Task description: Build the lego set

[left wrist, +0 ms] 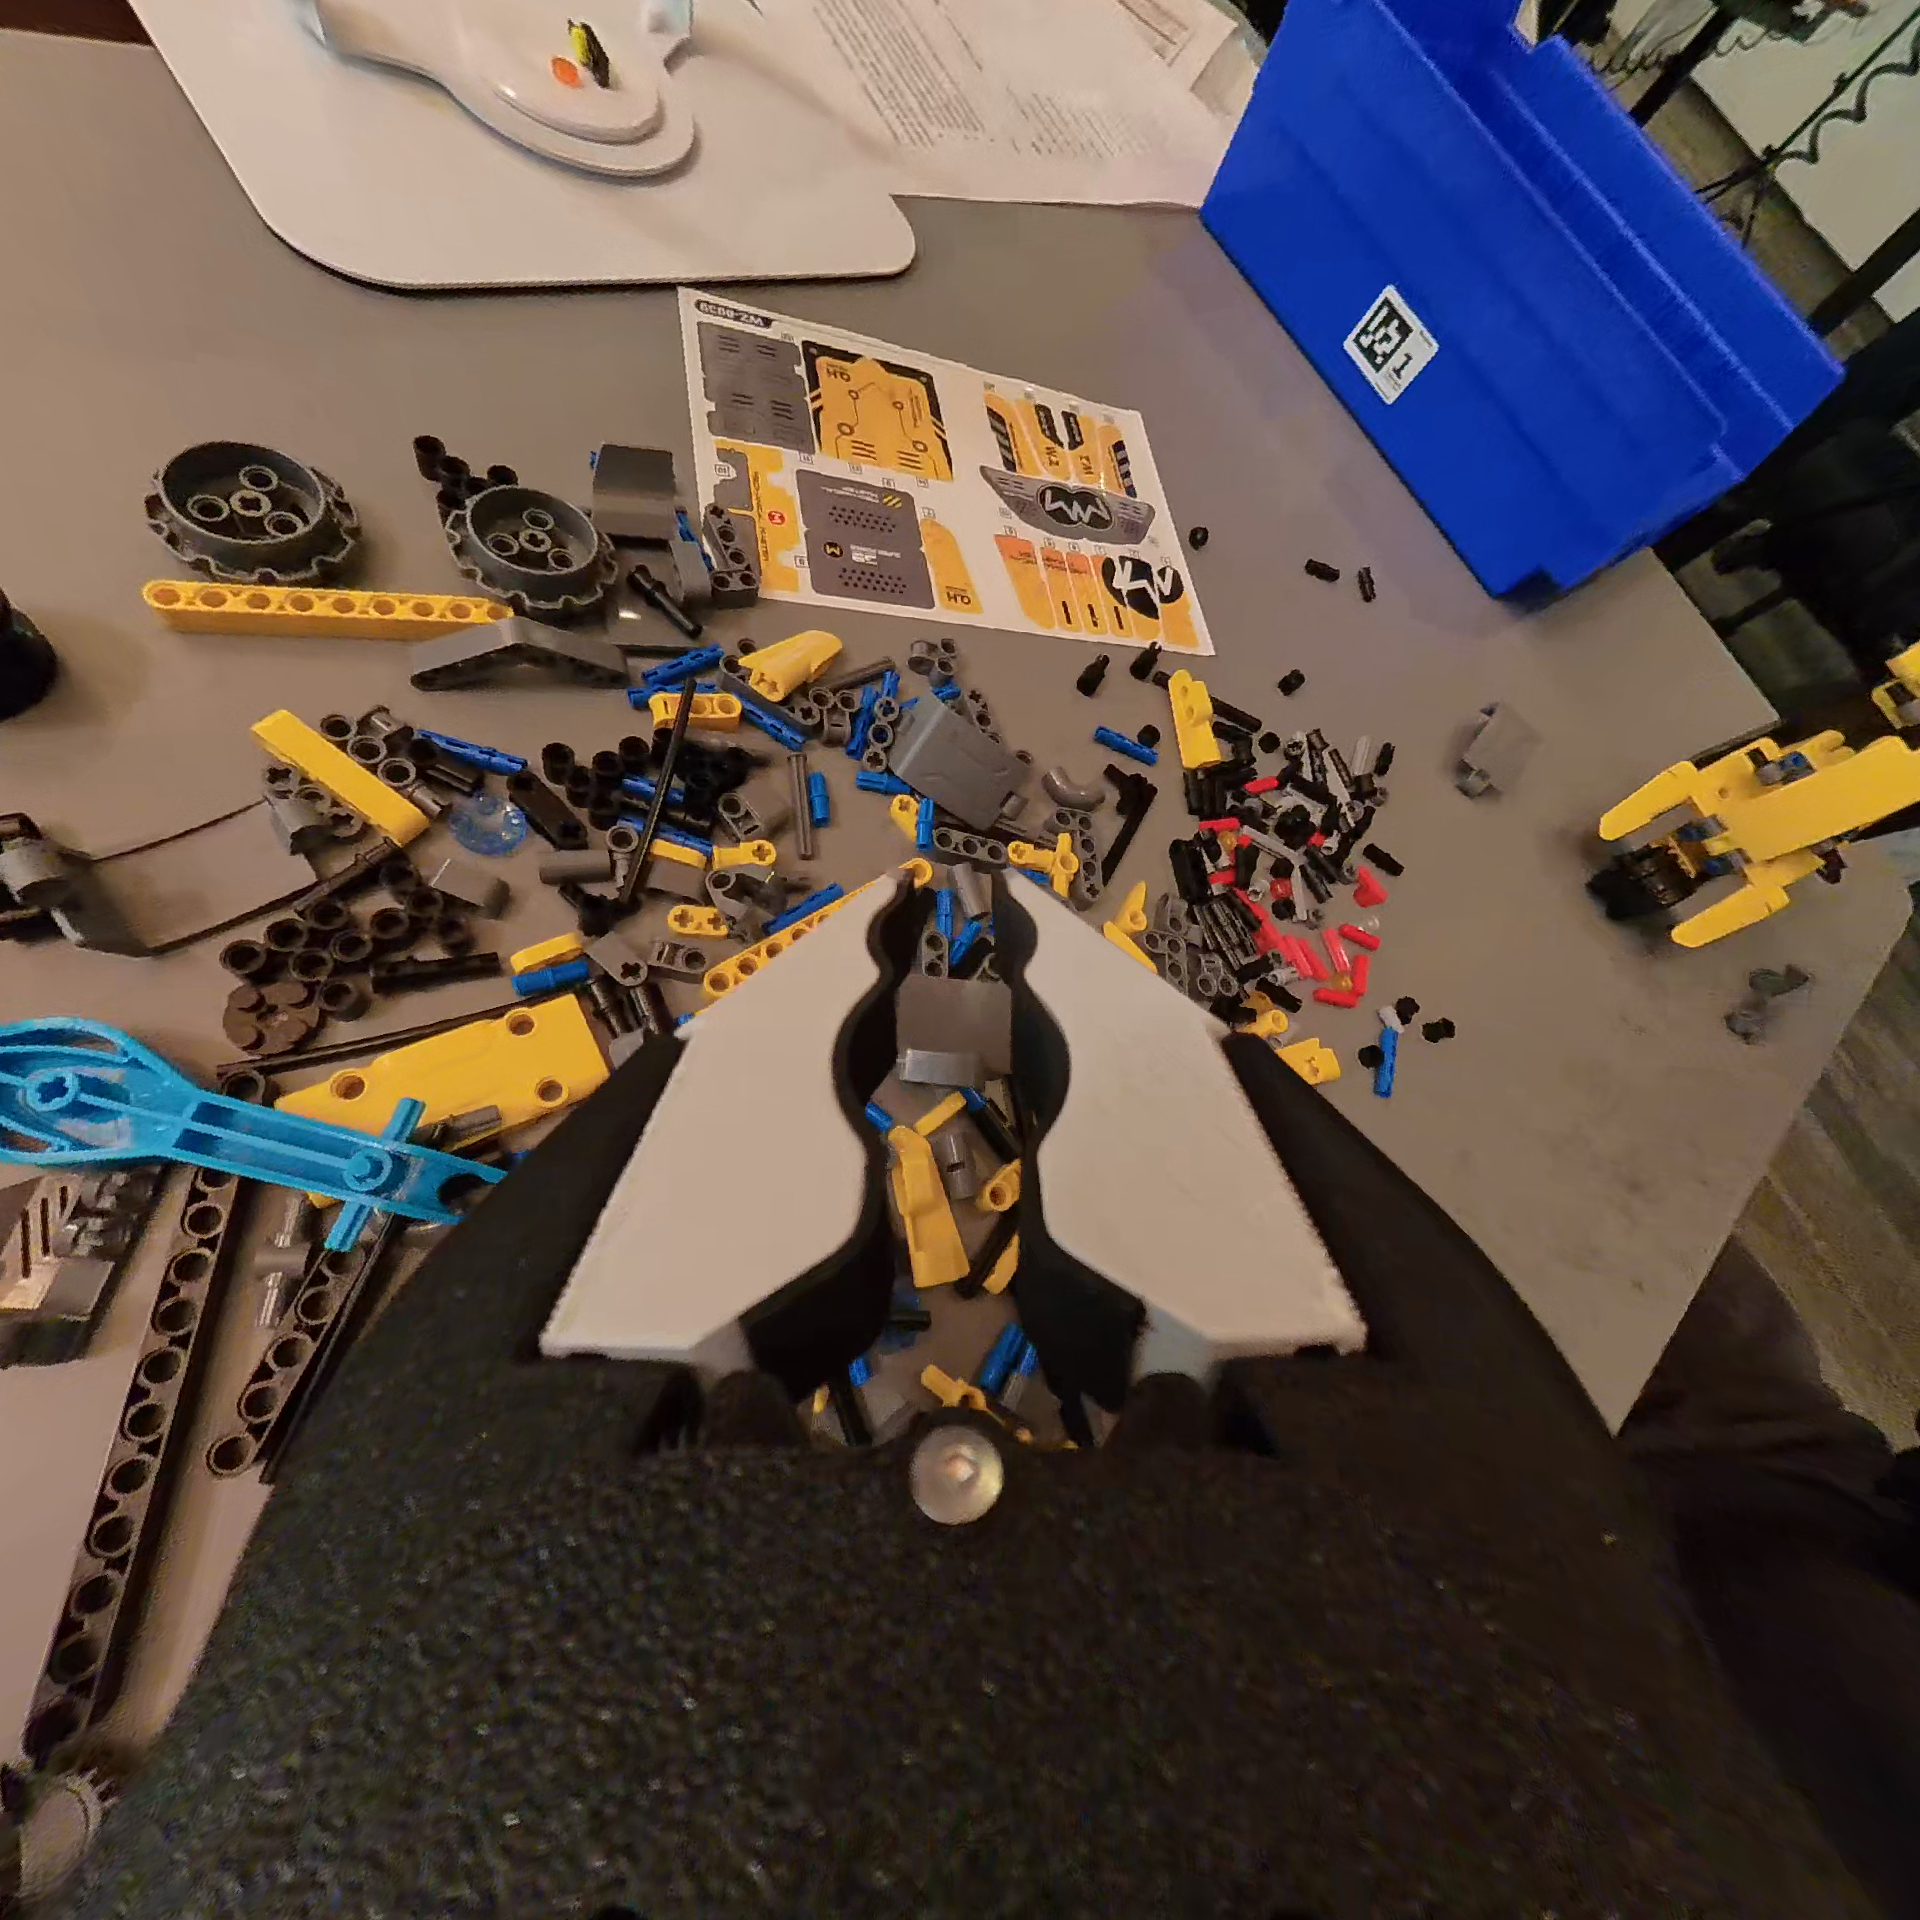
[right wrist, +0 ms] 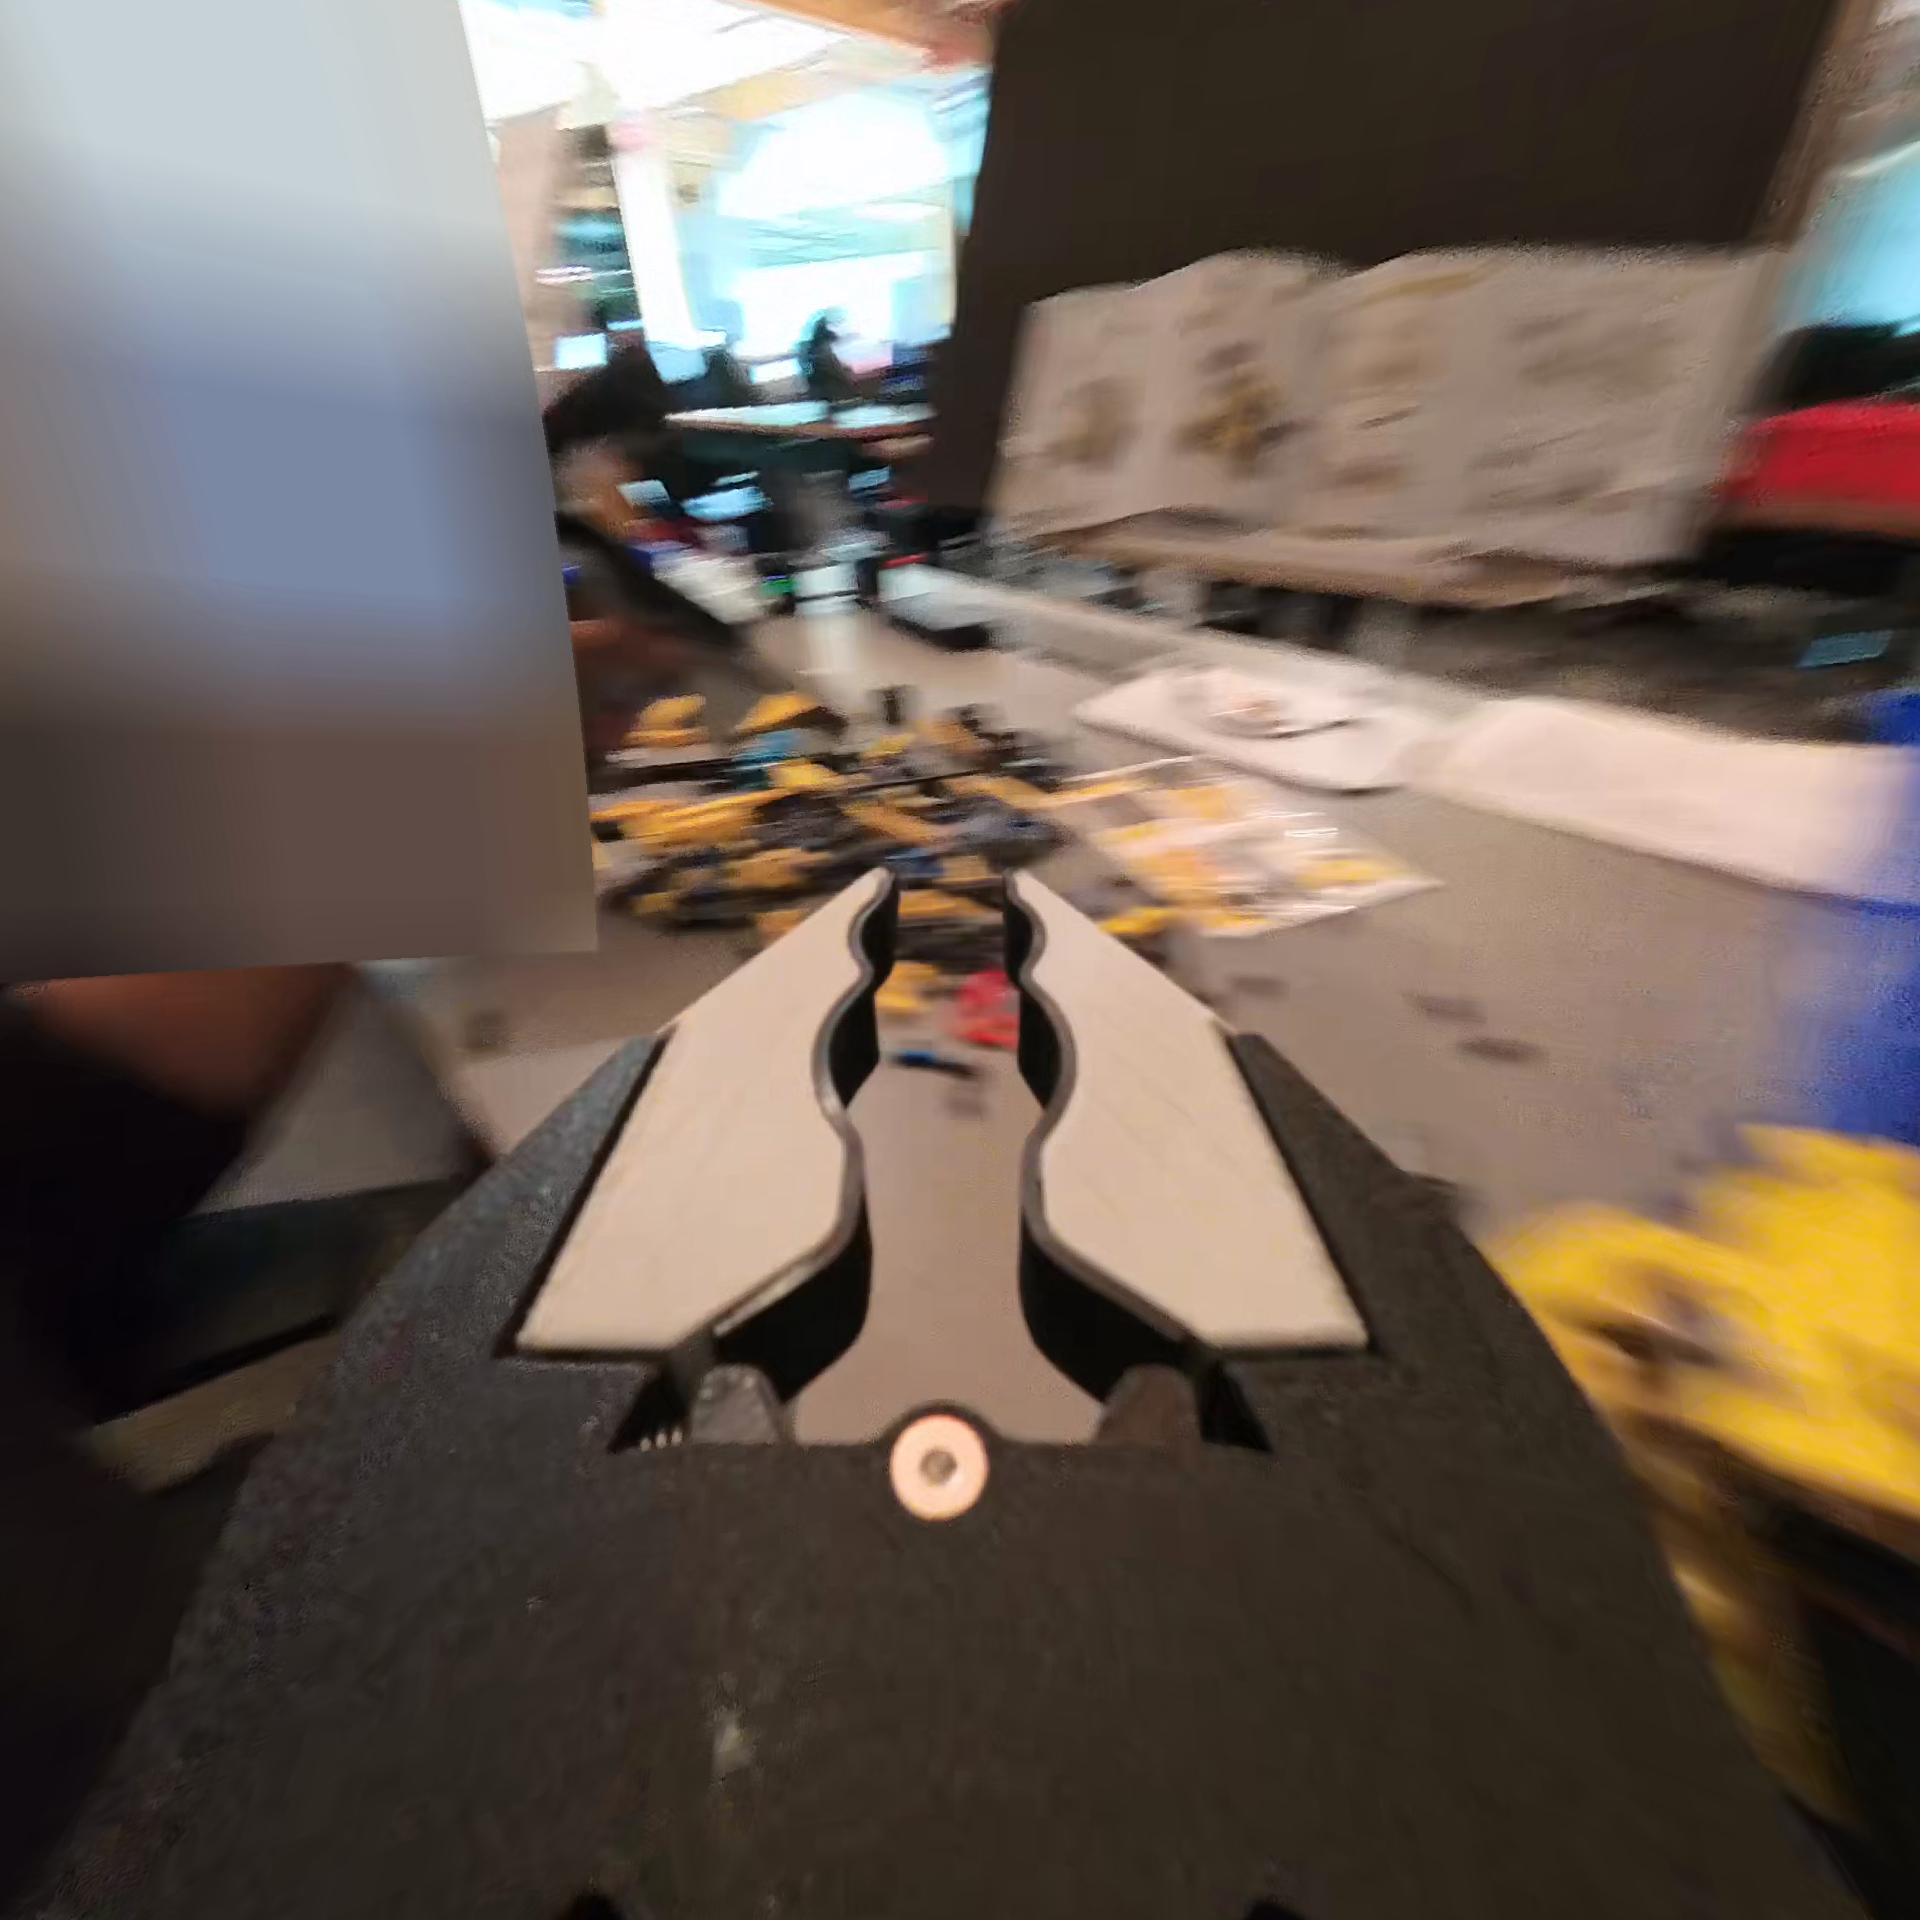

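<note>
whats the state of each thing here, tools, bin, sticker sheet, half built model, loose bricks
left tool: open, empty, above the brick pile
right tool: open, empty, view blurred
blue bin: upright on the table; contents out of view
sticker sheet: lying flat
yellow model: partly built, near the table edge
loose bricks: scattered, unassembled
two gear wheels: lying flat

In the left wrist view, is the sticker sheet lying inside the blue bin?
No, the sticker sheet lies flat on the grey table, beside the blue bin and apart from it.
</note>
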`<action>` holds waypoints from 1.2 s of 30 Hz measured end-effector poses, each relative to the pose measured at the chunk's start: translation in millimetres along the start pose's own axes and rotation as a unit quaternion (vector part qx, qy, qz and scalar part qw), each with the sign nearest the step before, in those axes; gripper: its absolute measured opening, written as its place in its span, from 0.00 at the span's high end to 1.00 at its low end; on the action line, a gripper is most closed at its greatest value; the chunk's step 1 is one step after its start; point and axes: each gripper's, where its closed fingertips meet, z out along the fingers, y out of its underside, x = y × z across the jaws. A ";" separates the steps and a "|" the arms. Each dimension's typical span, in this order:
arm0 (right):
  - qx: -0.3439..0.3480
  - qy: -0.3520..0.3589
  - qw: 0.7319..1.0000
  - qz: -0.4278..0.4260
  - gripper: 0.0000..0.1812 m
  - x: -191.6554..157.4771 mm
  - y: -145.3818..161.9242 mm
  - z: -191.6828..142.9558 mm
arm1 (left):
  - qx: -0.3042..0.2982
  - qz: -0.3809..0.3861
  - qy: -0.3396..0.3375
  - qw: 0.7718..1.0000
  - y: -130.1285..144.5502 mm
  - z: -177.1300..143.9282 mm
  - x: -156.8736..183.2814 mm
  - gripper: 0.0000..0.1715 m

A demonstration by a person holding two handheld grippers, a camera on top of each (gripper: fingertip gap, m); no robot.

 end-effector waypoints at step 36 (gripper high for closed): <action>-0.172 -0.112 0.979 0.009 0.87 -92.6 83.5 175.0 | -0.064 -0.021 -0.056 0.996 23.6 18.9 -32.6 0.89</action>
